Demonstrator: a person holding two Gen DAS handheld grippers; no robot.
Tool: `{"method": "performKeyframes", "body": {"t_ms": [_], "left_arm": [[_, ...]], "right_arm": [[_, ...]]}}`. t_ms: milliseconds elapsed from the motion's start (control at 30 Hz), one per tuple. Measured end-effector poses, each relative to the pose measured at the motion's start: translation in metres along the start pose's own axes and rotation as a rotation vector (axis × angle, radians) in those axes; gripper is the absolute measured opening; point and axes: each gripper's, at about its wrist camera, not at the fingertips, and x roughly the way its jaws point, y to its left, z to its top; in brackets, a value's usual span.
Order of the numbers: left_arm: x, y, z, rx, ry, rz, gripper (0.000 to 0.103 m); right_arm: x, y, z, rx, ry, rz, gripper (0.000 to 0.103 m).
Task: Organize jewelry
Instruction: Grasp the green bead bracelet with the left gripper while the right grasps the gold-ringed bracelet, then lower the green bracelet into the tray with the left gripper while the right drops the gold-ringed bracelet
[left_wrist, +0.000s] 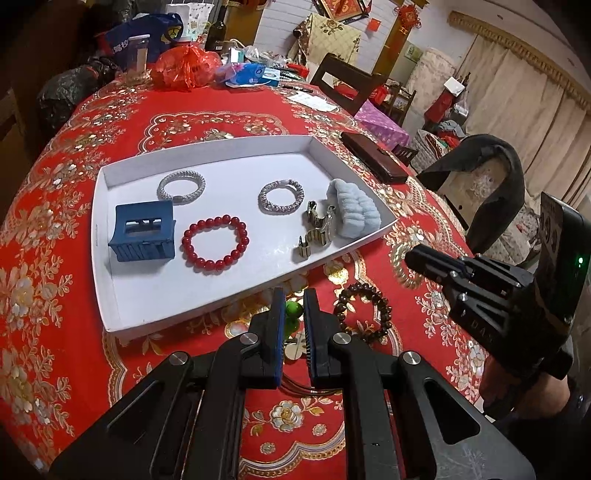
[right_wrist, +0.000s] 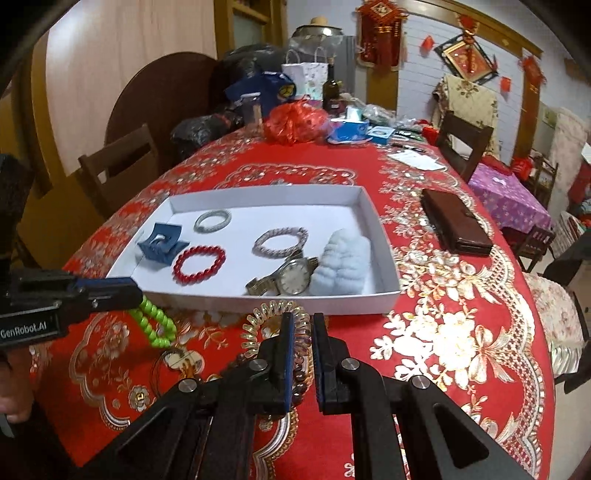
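Observation:
A white tray (left_wrist: 207, 146) (right_wrist: 266, 192) on the red tablecloth holds two silver bracelets, a red bead bracelet (left_wrist: 215, 243), a blue claw clip (left_wrist: 142, 236), a watch (right_wrist: 291, 278) and a pale blue scrunchie (left_wrist: 354, 212). In front of the tray, my left gripper (left_wrist: 294, 295) (right_wrist: 125, 288) is shut on a green bead bracelet (left_wrist: 293, 308) (right_wrist: 153, 325), which hangs from its pads. My right gripper (right_wrist: 303, 317) (left_wrist: 412, 256) is shut on an amber spiral hair tie (right_wrist: 255, 328), held above the cloth. Below it, a brown bead bracelet (left_wrist: 364, 312) (right_wrist: 300, 374) lies on the table.
A brown wallet (left_wrist: 373, 157) (right_wrist: 456, 225) lies to the right of the tray. Bags, a bottle and boxes crowd the table's far end around a red plastic bag (right_wrist: 295, 122). Wooden chairs stand around the table. A person's hand holds each gripper.

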Motion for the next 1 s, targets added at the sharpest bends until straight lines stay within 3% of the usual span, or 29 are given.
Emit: {"method": "performKeyframes", "body": {"t_ms": [300,567,833,1000], "left_arm": [[-0.002,-0.004,0.002,0.012,-0.004,0.009,0.008],[-0.013,-0.004,0.016,-0.004,-0.024,-0.027,0.008],[-0.021,-0.005,0.063,0.01,-0.055,-0.027,0.008],[0.005,0.003,0.112,0.045,-0.054,0.007,0.008]], "right_arm": [[-0.006,0.0,0.022,0.002,-0.04,0.011,0.008],[0.011,-0.01,0.065,-0.001,-0.022,0.037,0.008],[0.042,-0.024,0.082,0.073,-0.013,0.047,0.008],[0.07,-0.035,0.09,0.139,0.008,0.052,0.008]]}}
